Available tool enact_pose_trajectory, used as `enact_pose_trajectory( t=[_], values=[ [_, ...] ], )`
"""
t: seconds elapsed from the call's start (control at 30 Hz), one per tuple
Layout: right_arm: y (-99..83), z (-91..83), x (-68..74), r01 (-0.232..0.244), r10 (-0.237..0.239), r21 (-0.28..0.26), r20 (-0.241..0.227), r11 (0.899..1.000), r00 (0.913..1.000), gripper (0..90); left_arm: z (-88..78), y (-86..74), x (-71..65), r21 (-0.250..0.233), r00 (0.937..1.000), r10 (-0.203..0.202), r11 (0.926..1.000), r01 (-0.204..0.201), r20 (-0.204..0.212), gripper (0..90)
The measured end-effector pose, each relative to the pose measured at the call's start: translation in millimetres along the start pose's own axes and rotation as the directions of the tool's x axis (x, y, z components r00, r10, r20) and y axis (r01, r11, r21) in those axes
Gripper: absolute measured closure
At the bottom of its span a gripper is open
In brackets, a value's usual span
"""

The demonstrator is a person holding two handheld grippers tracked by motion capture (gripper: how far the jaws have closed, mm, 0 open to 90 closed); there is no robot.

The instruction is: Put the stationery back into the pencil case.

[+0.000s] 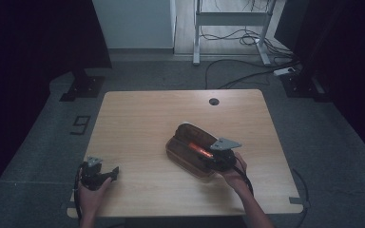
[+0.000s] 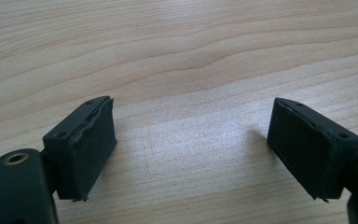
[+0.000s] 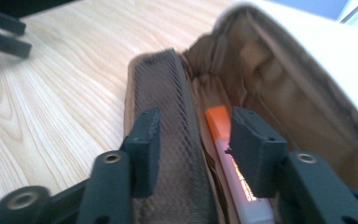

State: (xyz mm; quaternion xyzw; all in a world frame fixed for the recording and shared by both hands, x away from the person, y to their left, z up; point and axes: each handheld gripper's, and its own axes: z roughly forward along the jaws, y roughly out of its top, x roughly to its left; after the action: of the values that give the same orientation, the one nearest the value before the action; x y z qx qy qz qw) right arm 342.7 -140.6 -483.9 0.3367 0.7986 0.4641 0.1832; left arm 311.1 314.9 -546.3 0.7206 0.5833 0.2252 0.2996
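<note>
1. Grey carpet surrounds one light wooden table (image 1: pixel 138 123) at the frame centre; cables and a white desk frame (image 1: pixel 230 28) lie along the top edge, dark curtains at both sides.
2. Lower left, the left gripper (image 1: pixel 105 175) rests on the tabletop, jaws wide apart over bare wood, holding nothing.
3. Right of centre, the right gripper (image 1: pixel 204 159) reaches into one open brown pencil case (image 1: pixel 183 142); its jaws stand apart, astride a mesh divider (image 3: pixel 168 116), not clamped.
4. One orange marker (image 3: pixel 223 140) lies inside the case, against the right jaw.
5. One cable hole (image 1: pixel 214 101) sits near the table's far edge.
</note>
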Motion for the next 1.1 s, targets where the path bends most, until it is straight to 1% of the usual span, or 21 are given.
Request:
enact_pose_trajectory(
  t=[0.03, 0.07, 0.1, 0.3, 0.4, 0.6, 0.63, 0.67, 0.73, 0.77, 0.83, 0.93, 0.97, 1.0, 1.03, 1.07, 1.1],
  values=[
    [1.6, -2.3, 0.7, 0.000, 0.000, -0.013, 0.002, 1.000, 1.0000, 48.4, 0.0, 0.0, 0.0, 0.000, 1.0000, 0.000, 1.0000, 0.000, 0.000, 15.1],
    [4.6, -7.3, 2.1, -0.003, 0.003, -0.038, 0.004, 0.999, 1.0000, 45.8, 0.0, 0.0, 0.0, 0.000, 1.0000, 0.000, 1.0000, 0.000, 0.000, 15.0],
    [4.6, -7.3, 2.1, -0.003, 0.003, -0.038, 0.004, 0.999, 1.0000, 45.8, 0.0, 0.0, -0.1, 0.000, 1.0000, 0.001, 1.0000, -0.001, -0.001, 15.0],
    [10.7, -19.5, 4.5, -0.010, 0.010, -0.084, -0.004, 0.996, 0.9999, 40.2, 0.0, 0.1, -0.4, 0.003, 1.0000, 0.004, 1.0000, -0.004, -0.002, 15.1],
    [11.5, -22.3, 3.8, -0.020, 0.020, -0.092, -0.010, 0.996, 0.9998, 38.3, 0.0, 0.1, -0.4, 0.005, 1.0000, 0.007, 1.0000, -0.007, -0.004, 15.1],
    [8.2, -31.9, -0.2, -0.044, 0.045, -0.107, 0.009, 0.993, 0.9989, 37.4, 0.3, 0.1, -0.9, 0.003, 1.0000, 0.007, 1.0000, -0.007, -0.006, 15.1],
    [7.5, -37.3, -4.2, -0.054, 0.056, -0.117, 0.020, 0.992, 0.9982, 37.3, 0.3, 0.1, -1.0, 0.002, 0.9999, 0.007, 1.0000, -0.007, -0.007, 15.1],
    [7.5, -37.3, -4.2, -0.054, 0.056, -0.117, 0.020, 0.992, 0.9982, 37.3, 0.3, 0.1, -1.0, 0.002, 0.9999, 0.007, 1.0000, -0.007, -0.007, 15.1],
    [4.9, -47.3, -11.9, -0.057, 0.063, -0.128, 0.042, 0.990, 0.9972, 37.1, 0.4, 0.1, -1.0, 0.003, 0.9999, 0.008, 1.0000, -0.007, -0.007, 15.1],
    [4.9, -47.3, -11.9, -0.057, 0.063, -0.128, 0.042, 0.990, 0.9972, 37.1, 0.4, 0.1, -1.0, 0.003, 0.9999, 0.008, 1.0000, -0.007, -0.007, 15.1],
    [0.0, -54.6, -17.2, -0.067, 0.075, -0.135, 0.053, 0.989, 0.9958, 37.1, 0.4, 0.0, -1.0, 0.002, 0.9999, 0.007, 1.0000, -0.007, -0.007, 15.2],
    [-10.5, -64.9, -25.6, -0.079, 0.088, -0.128, 0.069, 0.989, 0.9937, 36.7, 0.4, 0.1, -1.0, 0.002, 0.9999, 0.008, 1.0000, -0.008, -0.008, 15.2],
    [-18.1, -70.6, -31.6, -0.089, 0.101, -0.123, 0.092, 0.988, 0.9906, 36.1, 0.4, 0.1, -1.1, 0.003, 0.9999, 0.008, 1.0000, -0.008, -0.008, 15.2],
    [-18.1, -70.6, -31.6, -0.089, 0.101, -0.123, 0.092, 0.988, 0.9906, 36.1, 0.4, 0.0, -1.1, 0.002, 0.9999, 0.008, 1.0000, -0.008, -0.009, 15.2],
    [-25.6, -75.6, -38.4, -0.105, 0.118, -0.114, 0.110, 0.988, 0.9869, 35.7, 0.4, 0.0, -1.1, 0.002, 0.9999, 0.008, 1.0000, -0.008, -0.009, 15.2],
    [-25.6, -75.6, -38.4, -0.105, 0.118, -0.114, 0.110, 0.988, 0.9869, 35.7, 0.4, 0.1, -1.1, 0.003, 0.9999, 0.008, 1.0000, -0.008, -0.008, 15.2],
    [-32.7, -79.0, -45.7, -0.119, 0.133, -0.106, 0.128, 0.987, 0.9829, 35.3, 0.4, 0.1, -1.1, 0.003, 0.9999, 0.008, 1.0000, -0.008, -0.008, 15.2]
  ],
)
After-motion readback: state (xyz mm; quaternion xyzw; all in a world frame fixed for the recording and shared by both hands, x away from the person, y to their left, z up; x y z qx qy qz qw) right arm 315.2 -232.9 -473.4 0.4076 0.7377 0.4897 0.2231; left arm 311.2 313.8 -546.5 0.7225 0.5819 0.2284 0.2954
